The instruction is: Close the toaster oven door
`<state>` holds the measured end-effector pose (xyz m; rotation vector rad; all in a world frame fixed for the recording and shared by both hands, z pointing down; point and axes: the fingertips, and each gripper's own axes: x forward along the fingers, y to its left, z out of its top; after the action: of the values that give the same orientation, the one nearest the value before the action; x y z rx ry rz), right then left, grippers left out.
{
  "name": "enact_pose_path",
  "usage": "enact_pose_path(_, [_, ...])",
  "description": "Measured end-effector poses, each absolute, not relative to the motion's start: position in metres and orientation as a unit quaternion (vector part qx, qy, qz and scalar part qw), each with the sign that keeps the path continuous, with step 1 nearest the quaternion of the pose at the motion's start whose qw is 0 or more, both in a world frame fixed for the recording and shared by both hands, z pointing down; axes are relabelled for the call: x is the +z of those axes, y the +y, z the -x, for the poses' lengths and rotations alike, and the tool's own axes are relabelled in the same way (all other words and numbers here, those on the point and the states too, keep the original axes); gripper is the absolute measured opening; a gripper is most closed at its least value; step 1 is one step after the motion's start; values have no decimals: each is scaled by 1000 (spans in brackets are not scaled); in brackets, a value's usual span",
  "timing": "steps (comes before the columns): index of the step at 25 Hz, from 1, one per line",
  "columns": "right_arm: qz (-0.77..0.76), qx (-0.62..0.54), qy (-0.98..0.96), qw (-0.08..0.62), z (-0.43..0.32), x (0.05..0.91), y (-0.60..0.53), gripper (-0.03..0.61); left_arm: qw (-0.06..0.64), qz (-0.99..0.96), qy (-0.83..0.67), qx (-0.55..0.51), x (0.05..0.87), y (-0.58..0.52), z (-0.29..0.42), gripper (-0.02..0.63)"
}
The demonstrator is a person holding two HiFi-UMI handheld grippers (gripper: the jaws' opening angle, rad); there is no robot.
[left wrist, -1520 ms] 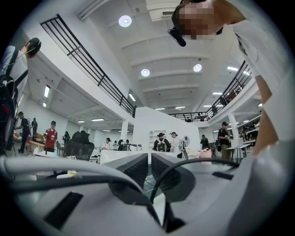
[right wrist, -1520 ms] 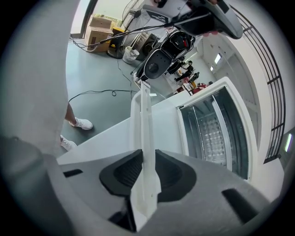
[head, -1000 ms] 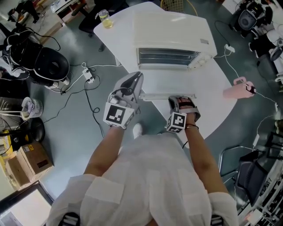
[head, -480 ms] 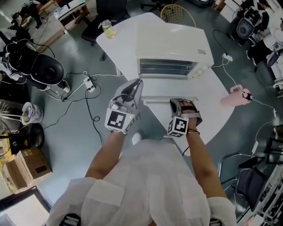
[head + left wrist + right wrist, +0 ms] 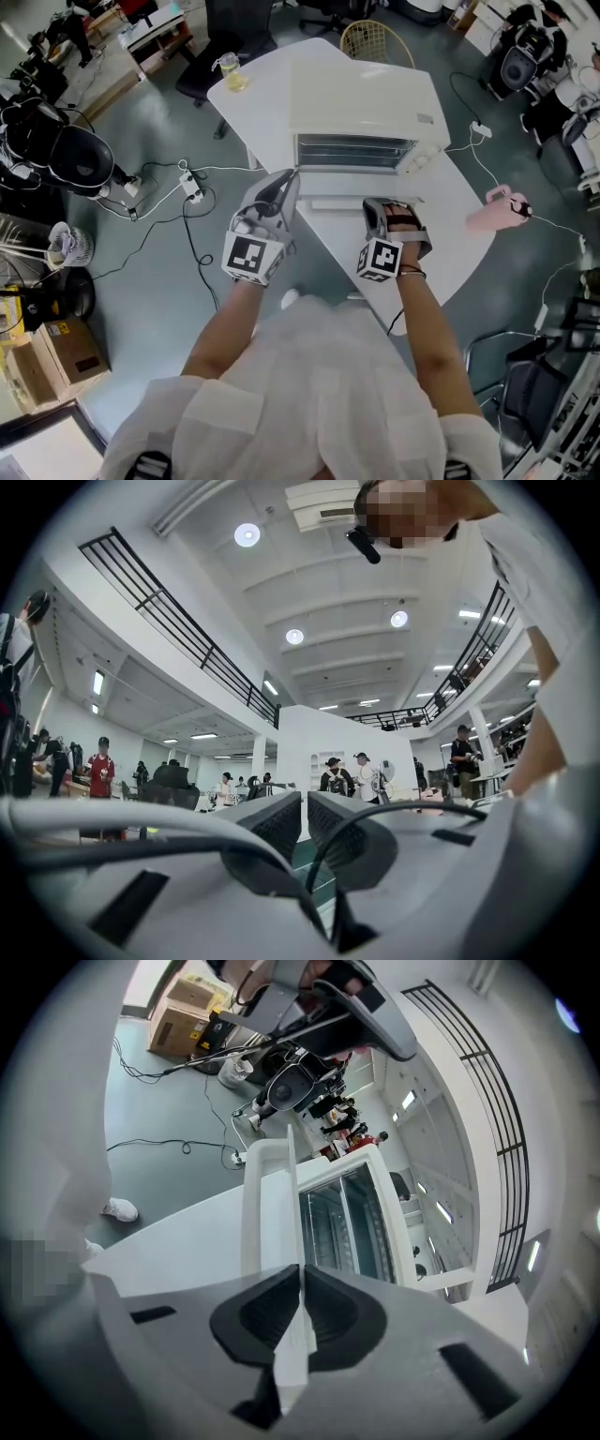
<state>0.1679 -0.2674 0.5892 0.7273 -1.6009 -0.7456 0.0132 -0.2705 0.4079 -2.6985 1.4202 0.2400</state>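
A white toaster oven point(image 5: 361, 98) stands on the white table point(image 5: 450, 211), and its glass door point(image 5: 347, 187) hangs open towards me. My right gripper point(image 5: 389, 208) is shut on the door's white front edge; in the right gripper view that thin edge point(image 5: 292, 1335) sits pinched between the dark pads point(image 5: 258, 1312), with the glass door point(image 5: 342, 1218) beyond. My left gripper point(image 5: 281, 185) is beside the door's left corner, off the table's edge. It points up into the room and is shut point(image 5: 305, 822) on nothing.
A cup of yellow liquid point(image 5: 230, 70) stands at the table's far left corner. A pink object point(image 5: 497, 208) lies at the right rim. A wicker chair point(image 5: 370, 37) stands behind the oven. Cables and a power strip point(image 5: 192, 183) lie on the floor at left.
The right gripper has moved a little towards the oven with the door's edge in it, and the door looks shorter from above. The left gripper has barely moved.
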Motion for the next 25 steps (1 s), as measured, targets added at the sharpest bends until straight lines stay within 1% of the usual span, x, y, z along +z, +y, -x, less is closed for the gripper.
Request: enact_pose_path(25, [-343, -340, -655, 581, -164, 544, -336, 15, 52, 877, 472, 70, 407, -298, 8, 23])
